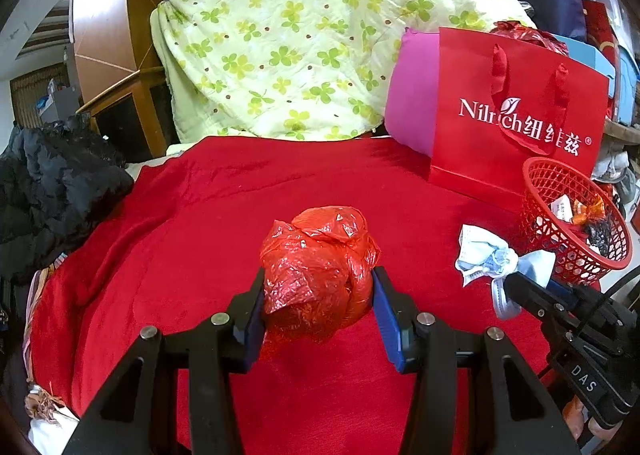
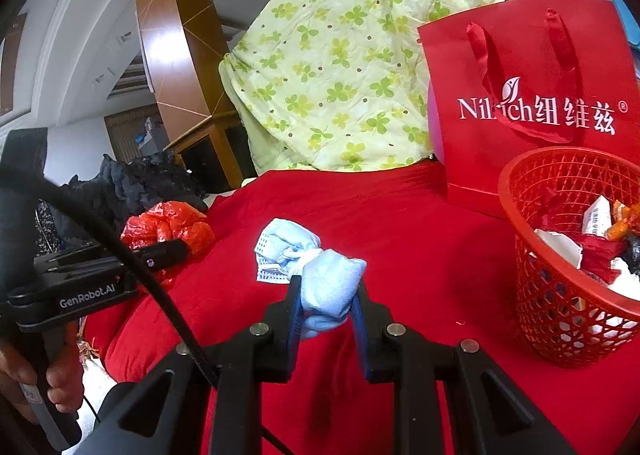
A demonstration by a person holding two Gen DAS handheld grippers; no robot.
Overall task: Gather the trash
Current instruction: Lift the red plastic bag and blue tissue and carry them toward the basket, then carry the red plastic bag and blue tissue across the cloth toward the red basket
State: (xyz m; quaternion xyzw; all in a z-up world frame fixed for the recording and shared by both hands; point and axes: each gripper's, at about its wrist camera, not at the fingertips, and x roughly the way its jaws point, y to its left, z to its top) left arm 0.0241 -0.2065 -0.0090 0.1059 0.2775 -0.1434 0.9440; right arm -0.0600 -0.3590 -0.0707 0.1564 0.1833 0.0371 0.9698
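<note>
A crumpled red plastic bag (image 1: 320, 267) sits between the blue pads of my left gripper (image 1: 318, 287), which is shut on it over the red cloth (image 1: 200, 215). From the right wrist view the same red plastic bag (image 2: 168, 227) shows at the left with the left gripper (image 2: 176, 249) on it. My right gripper (image 2: 328, 287) is shut on a crumpled light-blue face mask (image 2: 316, 271). In the left wrist view that face mask (image 1: 492, 259) hangs from the right gripper (image 1: 516, 279), next to the red mesh basket (image 1: 548, 183).
The red mesh basket (image 2: 516, 215) at the right holds several scraps of trash. Behind it stands a red paper gift bag (image 2: 532, 95). A green clover-print quilt (image 2: 340, 55) is piled at the back, dark clothing (image 1: 56, 183) at the left. A hand (image 2: 24, 379) grips the left handle.
</note>
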